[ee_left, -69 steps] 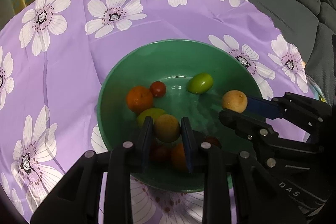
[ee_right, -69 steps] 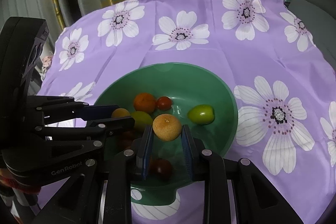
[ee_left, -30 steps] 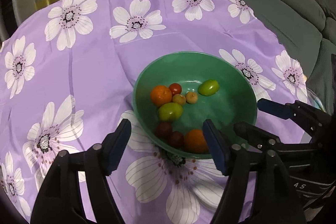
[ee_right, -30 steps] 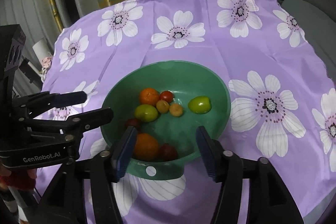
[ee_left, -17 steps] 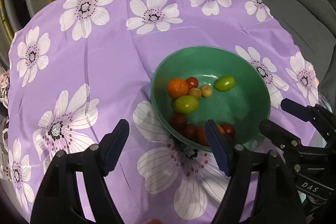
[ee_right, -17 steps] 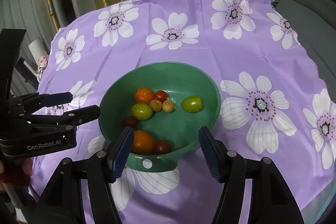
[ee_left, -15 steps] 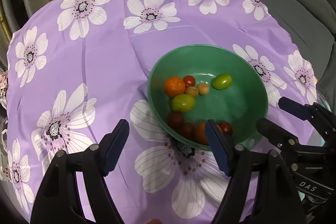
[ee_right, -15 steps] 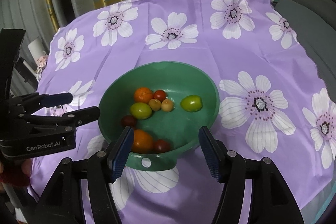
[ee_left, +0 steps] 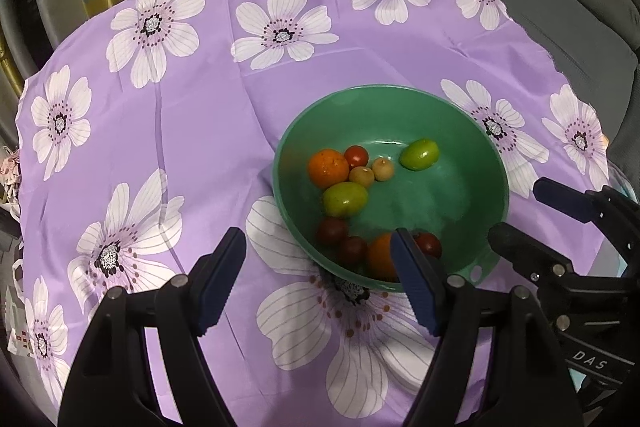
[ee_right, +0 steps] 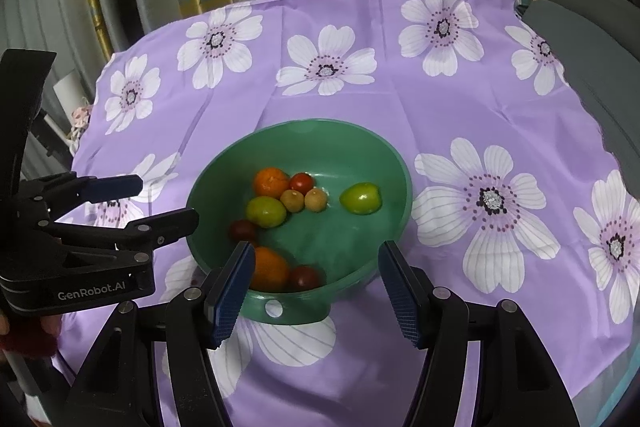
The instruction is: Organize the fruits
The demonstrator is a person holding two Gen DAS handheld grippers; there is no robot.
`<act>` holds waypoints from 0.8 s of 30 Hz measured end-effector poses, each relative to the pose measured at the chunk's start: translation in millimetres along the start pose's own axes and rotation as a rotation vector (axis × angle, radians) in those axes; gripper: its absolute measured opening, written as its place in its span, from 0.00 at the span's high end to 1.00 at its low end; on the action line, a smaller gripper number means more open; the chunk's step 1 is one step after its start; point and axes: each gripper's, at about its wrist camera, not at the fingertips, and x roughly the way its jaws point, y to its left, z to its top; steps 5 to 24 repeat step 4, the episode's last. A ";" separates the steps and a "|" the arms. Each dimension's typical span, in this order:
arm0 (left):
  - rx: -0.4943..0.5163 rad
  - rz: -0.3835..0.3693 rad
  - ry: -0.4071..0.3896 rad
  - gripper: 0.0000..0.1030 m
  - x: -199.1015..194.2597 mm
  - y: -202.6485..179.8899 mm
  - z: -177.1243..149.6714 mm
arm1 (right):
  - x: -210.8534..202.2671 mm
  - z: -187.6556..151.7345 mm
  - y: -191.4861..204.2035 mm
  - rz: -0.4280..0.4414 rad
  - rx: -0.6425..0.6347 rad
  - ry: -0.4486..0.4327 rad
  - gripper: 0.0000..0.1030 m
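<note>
Since the earliest frames, both grippers have released their small tan fruits (ee_right: 316, 199) into the green bowl (ee_right: 360, 143) and withdrawn. Left gripper (ee_left: 318, 255) and right gripper (ee_right: 316, 269): jaws spread, empty. Only the right view shows the bowl's near rim hole. The green fruit (ee_left: 419, 154), centre-right of the left view, lies lengthwise, tilted toward upper right.

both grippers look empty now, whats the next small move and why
Probably pull both grippers back and stop. The left gripper and right gripper are open and empty on the near side of the green bowl, every fruit in view lies inside it, and the purple floral tablecloth shows no loose fruit.
</note>
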 end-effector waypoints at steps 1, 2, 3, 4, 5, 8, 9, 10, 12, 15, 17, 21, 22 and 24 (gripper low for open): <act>-0.002 0.000 -0.004 0.27 -0.4 0.2 0.3 | -0.1 0.0 -0.2 0.001 0.001 0.000 0.37; -0.003 0.000 -0.006 0.27 -0.7 0.2 0.6 | 0.0 0.1 -0.3 0.001 0.001 -0.001 0.37; -0.005 0.000 -0.002 0.27 -0.3 0.4 0.8 | 0.0 0.1 -0.4 0.001 0.001 -0.001 0.37; -0.009 0.002 0.002 0.27 0.4 0.9 0.7 | 0.1 0.2 -0.5 0.001 0.000 -0.001 0.37; -0.009 0.002 0.002 0.27 0.4 0.9 0.7 | 0.1 0.2 -0.5 0.001 0.000 -0.001 0.37; -0.009 0.002 0.002 0.27 0.4 0.9 0.7 | 0.1 0.2 -0.5 0.001 0.000 -0.001 0.37; -0.009 0.002 0.002 0.27 0.4 0.9 0.7 | 0.1 0.2 -0.5 0.001 0.000 -0.001 0.37; -0.009 0.002 0.002 0.27 0.4 0.9 0.7 | 0.1 0.2 -0.5 0.001 0.000 -0.001 0.37; -0.009 0.002 0.002 0.27 0.4 0.9 0.7 | 0.1 0.2 -0.5 0.001 0.000 -0.001 0.37; -0.009 0.002 0.002 0.27 0.4 0.9 0.7 | 0.1 0.2 -0.5 0.001 0.000 -0.001 0.37; -0.009 0.002 0.002 0.27 0.4 0.9 0.7 | 0.1 0.2 -0.5 0.001 0.000 -0.001 0.37; -0.009 0.002 0.002 0.27 0.4 0.9 0.7 | 0.1 0.2 -0.5 0.001 0.000 -0.001 0.37; -0.009 0.002 0.002 0.27 0.4 0.9 0.7 | 0.1 0.2 -0.5 0.001 0.000 -0.001 0.37; -0.009 0.002 0.002 0.27 0.4 0.9 0.7 | 0.1 0.2 -0.5 0.001 0.000 -0.001 0.37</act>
